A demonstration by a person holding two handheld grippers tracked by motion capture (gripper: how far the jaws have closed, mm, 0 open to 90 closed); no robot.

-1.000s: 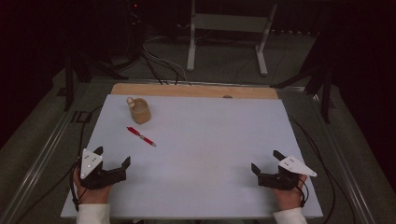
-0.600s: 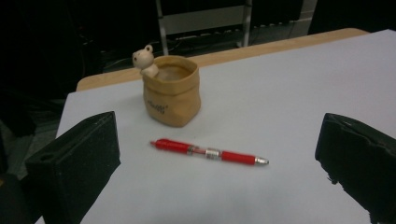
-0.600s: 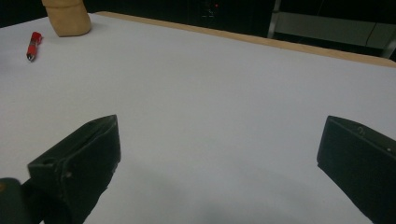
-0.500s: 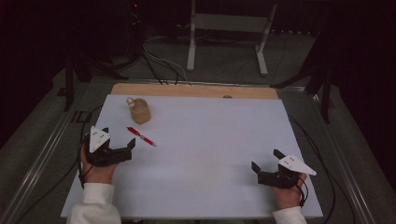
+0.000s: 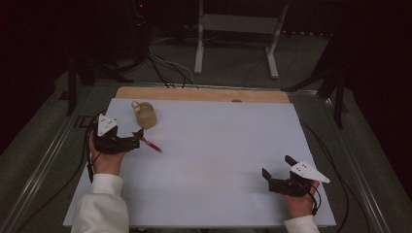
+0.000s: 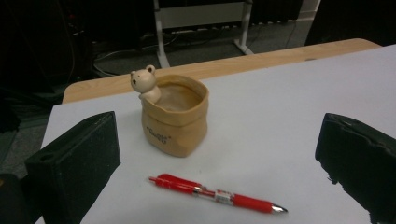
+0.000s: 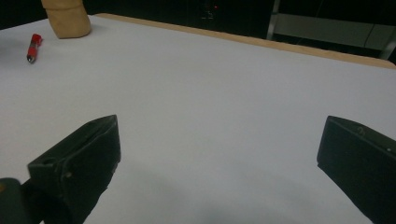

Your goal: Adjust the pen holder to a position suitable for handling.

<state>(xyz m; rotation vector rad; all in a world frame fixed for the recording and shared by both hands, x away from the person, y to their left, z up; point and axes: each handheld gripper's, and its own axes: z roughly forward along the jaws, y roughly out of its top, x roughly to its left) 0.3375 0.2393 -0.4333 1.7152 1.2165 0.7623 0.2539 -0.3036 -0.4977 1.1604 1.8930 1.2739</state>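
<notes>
**Gripper Lines Up on a Red Pen**

The left gripper [image 5: 137, 136] hovers low over the white table [image 5: 223, 160], its two black jaws spread wide and holding nothing. In the left gripper view, the red pen [image 6: 217, 194] lies flat on the table surface, framed in the gap between the jaws and just ahead of them, its metal tip pointing toward the right of that view. Just beyond the pen, apart from it, stands a tan pot [image 6: 176, 120] shaped like a crumpled paper bag, with a small bear figure [image 6: 145, 83] perched at its rim.

By its looks the pen is light, stiff and smooth-barrelled, and likely to roll or skid if nudged from one side alone. The soundest hold is probably across the middle of the barrel, jaws closing on both sides at once and low to the table, since the pen sits flush with the surface. The pot looks ceramic and could chip or tip if bumped, so the approach should stay short of it.

Across the table, the right gripper [image 5: 279, 173] rests near the front edge, well apart from the pen, its jaws likewise parted and empty. In the right gripper view the pen [image 7: 33, 46] and the base of the pot [image 7: 67, 17] sit far off at the upper left.
</notes>
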